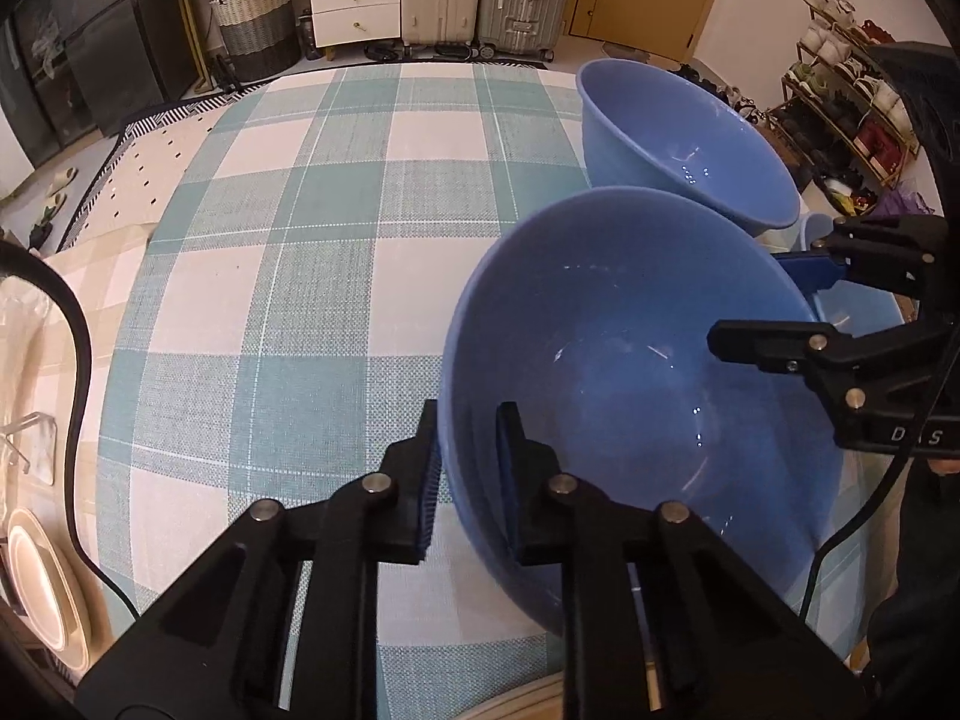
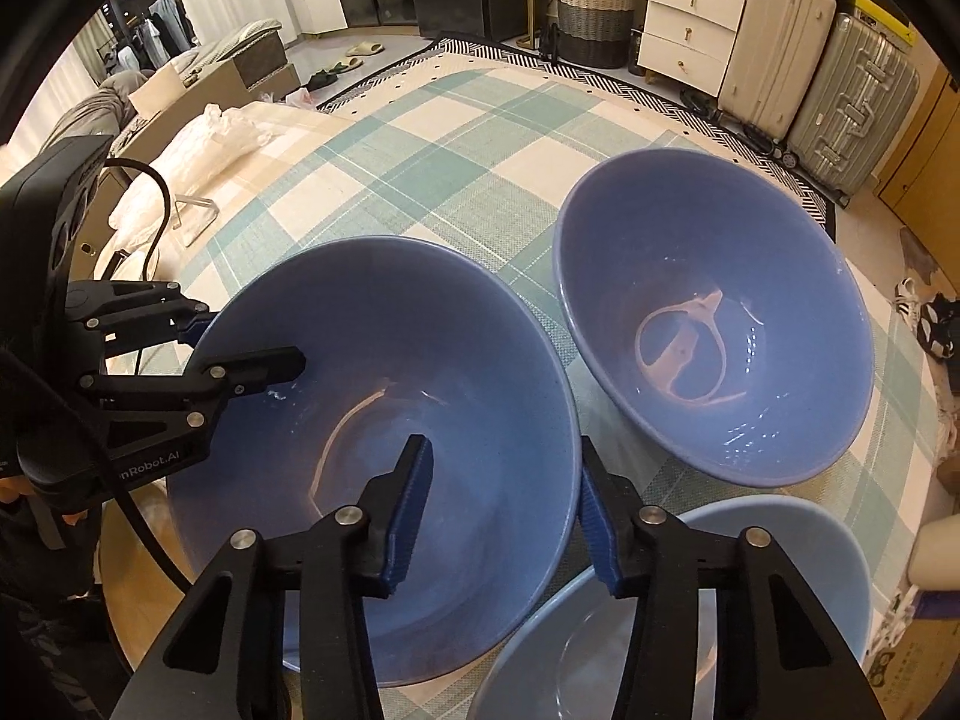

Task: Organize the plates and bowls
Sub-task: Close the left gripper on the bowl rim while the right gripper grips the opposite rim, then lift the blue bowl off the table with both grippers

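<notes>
We look close from opposite rims, perhaps, across one shared blue bowl.

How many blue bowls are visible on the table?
3: large blue bowl straddled at its rim by both grippers, second blue bowl behind it, pale blue bowl nearest, partly hidden.

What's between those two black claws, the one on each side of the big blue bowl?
The big blue bowl itself: left gripper and right gripper each straddle its rim on opposite sides, plainest in the right wrist view.

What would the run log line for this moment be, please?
left gripper: straddling near bowl rim | right gripper: straddling opposite rim | second bowl: beside
</notes>
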A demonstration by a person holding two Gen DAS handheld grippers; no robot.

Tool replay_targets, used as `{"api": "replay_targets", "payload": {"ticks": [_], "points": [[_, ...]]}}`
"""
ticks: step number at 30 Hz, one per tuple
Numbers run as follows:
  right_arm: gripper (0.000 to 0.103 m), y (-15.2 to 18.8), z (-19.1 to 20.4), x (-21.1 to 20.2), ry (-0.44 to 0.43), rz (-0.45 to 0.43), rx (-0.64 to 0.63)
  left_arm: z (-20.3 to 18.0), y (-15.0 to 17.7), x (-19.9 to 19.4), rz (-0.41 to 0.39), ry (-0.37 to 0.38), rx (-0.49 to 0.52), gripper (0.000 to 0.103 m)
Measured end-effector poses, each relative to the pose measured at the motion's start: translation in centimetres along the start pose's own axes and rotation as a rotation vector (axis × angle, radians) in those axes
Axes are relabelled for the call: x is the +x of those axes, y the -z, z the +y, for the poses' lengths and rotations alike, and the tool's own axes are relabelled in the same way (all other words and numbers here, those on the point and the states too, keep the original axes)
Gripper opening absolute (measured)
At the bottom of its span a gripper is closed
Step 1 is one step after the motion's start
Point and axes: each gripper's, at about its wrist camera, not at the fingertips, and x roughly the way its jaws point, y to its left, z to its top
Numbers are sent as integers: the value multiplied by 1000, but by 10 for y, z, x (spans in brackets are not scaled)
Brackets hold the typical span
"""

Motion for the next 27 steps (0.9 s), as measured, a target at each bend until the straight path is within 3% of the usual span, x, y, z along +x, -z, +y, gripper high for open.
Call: {"api": "replay_targets", "payload": {"ticks": [8,14,23,27], "points": [[38,-1,-1,1,15,10,9,0,2,-1,-17,16,9,9],[38,-1,3,3,42,14,-13,3,5,2,-2,54,-2,8],[37,0,7,4,45,-1,-33,1,11,11,8,35,2,6],[28,-1,9,4,66,3,-41,2,11,11,9,24,14,6]]}}
